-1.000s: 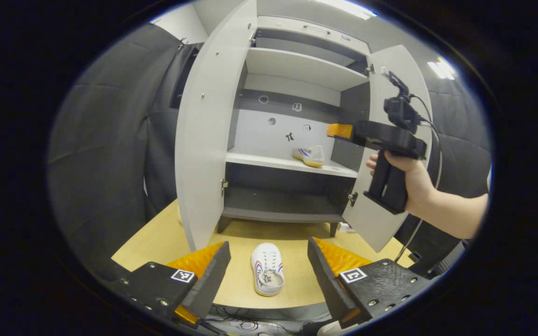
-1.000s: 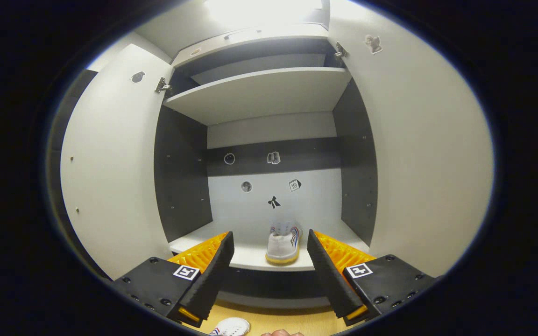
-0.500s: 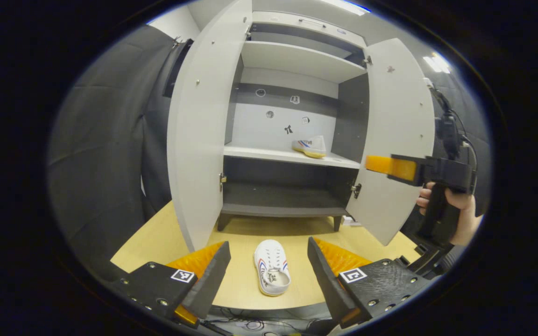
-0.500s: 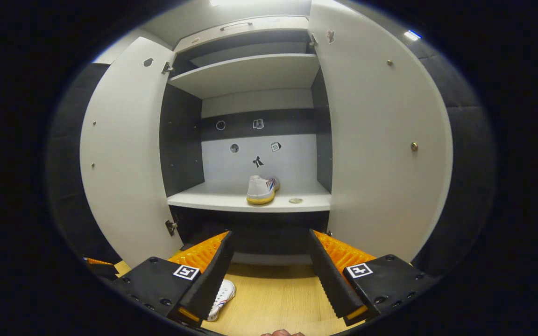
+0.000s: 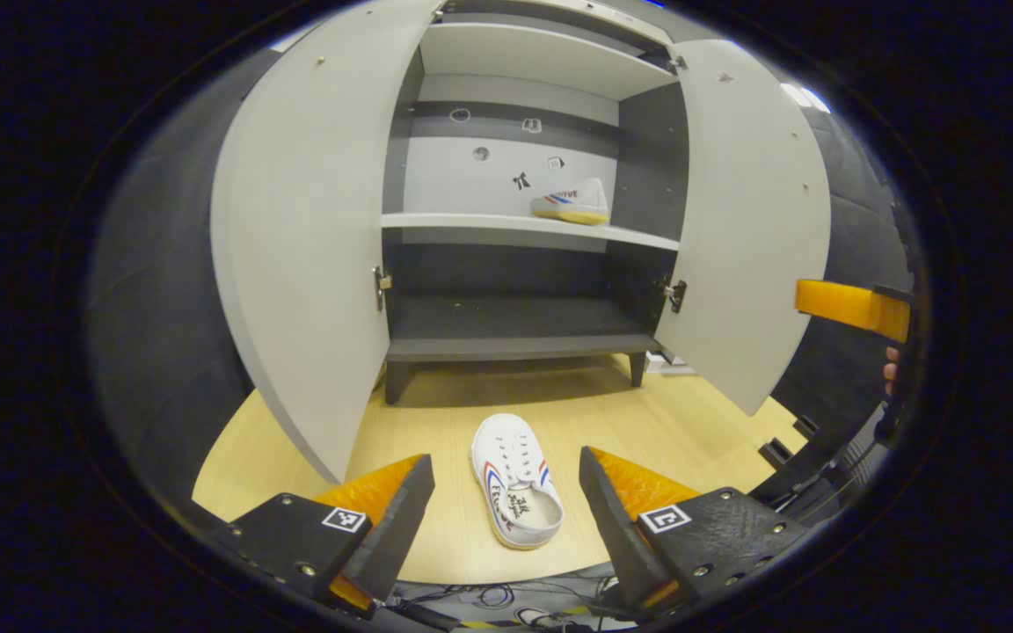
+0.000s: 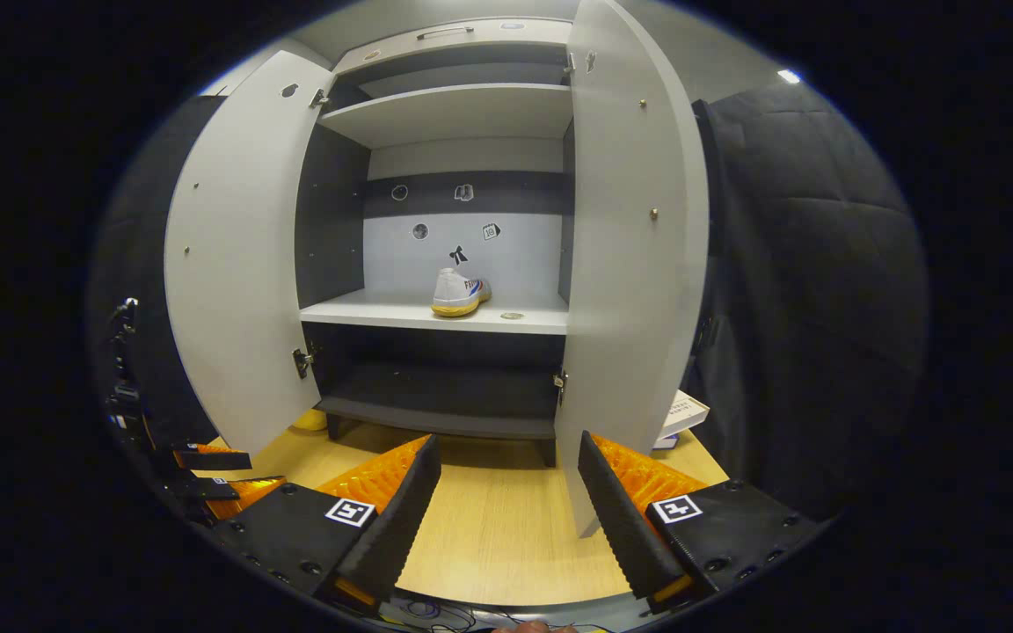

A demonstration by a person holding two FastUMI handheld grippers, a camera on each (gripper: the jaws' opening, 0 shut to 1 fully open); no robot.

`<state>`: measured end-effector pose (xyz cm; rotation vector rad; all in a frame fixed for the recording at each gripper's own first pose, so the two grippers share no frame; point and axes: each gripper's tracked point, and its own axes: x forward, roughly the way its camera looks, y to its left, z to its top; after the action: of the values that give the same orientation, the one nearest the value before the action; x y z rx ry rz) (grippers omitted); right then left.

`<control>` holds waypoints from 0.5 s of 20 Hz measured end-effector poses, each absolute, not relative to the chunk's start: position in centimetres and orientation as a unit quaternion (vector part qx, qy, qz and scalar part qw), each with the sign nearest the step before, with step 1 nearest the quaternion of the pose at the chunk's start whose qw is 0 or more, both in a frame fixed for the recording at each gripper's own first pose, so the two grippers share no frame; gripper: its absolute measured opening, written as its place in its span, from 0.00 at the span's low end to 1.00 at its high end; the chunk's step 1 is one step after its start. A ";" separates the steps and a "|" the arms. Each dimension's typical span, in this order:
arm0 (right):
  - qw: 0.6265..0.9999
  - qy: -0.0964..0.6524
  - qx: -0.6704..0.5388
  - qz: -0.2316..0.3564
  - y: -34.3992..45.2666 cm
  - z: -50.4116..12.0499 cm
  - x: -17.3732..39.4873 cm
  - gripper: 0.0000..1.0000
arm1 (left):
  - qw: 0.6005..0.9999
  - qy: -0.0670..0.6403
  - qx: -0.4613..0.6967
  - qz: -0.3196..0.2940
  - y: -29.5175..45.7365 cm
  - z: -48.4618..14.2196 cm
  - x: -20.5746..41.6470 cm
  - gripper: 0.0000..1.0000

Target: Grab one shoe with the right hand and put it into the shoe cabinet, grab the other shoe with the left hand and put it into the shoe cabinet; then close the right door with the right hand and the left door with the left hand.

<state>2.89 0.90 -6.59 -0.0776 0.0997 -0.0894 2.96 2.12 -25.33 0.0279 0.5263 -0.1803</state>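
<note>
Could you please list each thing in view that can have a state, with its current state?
left door: open
right door: open
shoe on the shelf: inside the cabinet, upright
shoe on the table: outside the cabinet, upright, ungrasped, between the left gripper's fingers in view
left gripper: open, empty
right gripper: open, empty

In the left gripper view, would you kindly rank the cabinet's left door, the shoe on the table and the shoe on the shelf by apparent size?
1. Left door, by far the largest.
2. Shoe on the table.
3. Shoe on the shelf.
The two shoes look like a matching pair; the one on the table probably looks bigger only because it lies nearer the camera.
</note>
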 end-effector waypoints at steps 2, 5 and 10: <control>0.996 0.053 -0.044 -0.055 -0.1 -6.5 1.5 0.94 | 0.956 0.277 0.010 -0.094 2.1 -27.5 4.4 0.96; 0.993 0.058 -0.060 -0.081 -2.4 -6.8 -0.8 0.99 | 0.949 0.301 0.021 -0.092 2.8 -30.7 6.3 0.94; 0.984 0.118 -0.049 -0.126 -5.4 -10.4 -4.0 1.00 | 0.918 0.378 0.033 -0.112 2.7 -36.6 7.1 0.94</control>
<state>-3.99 -5.44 -10.38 -0.0983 0.2366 -0.2541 7.15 2.72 -36.62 0.0676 0.7771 -0.2298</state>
